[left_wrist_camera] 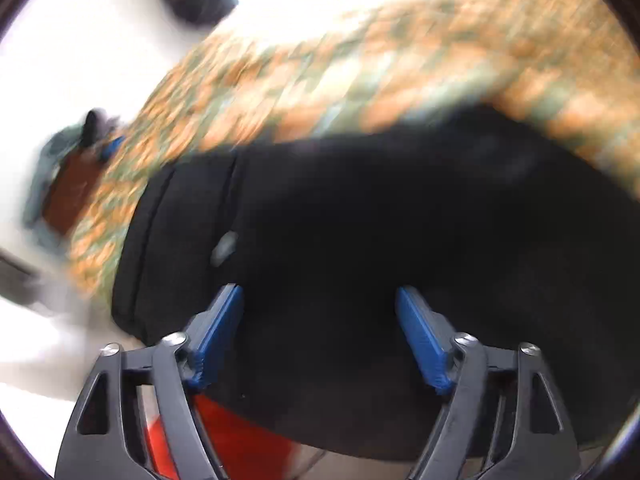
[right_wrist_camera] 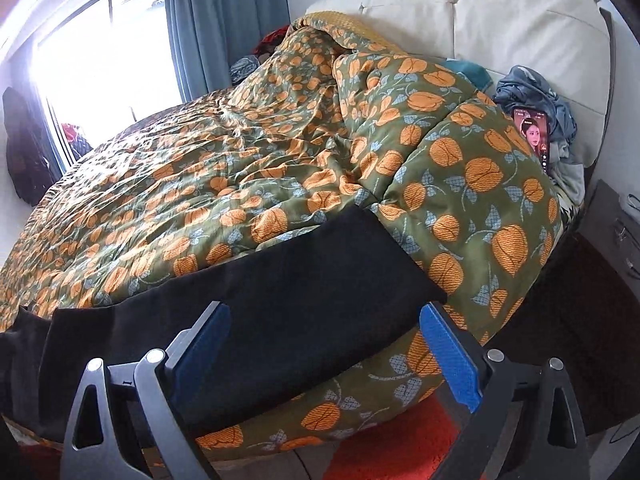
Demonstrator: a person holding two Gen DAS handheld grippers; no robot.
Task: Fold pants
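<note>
Black pants (left_wrist_camera: 360, 216) lie flat on a green quilt with orange flowers (left_wrist_camera: 320, 60). In the blurred left wrist view their waistband end with a small pale tag (left_wrist_camera: 225, 245) sits at the left. My left gripper (left_wrist_camera: 319, 294) hangs just above the dark cloth, open, nothing between its blue pads (left_wrist_camera: 222, 328). In the right wrist view the pants (right_wrist_camera: 260, 304) show as a long black band across the near edge of the bed (right_wrist_camera: 200, 168), one end at the right. My right gripper (right_wrist_camera: 325, 314) stands open over that band, its pads clear of the cloth.
A cream padded headboard (right_wrist_camera: 500, 20) rises at the back right. A lit phone (right_wrist_camera: 536, 136) leans against a heap of grey clothes (right_wrist_camera: 536, 96). A red rug (right_wrist_camera: 392, 444) lies below the bed edge. A window (right_wrist_camera: 100, 60) with blue curtains (right_wrist_camera: 224, 20) is at the left.
</note>
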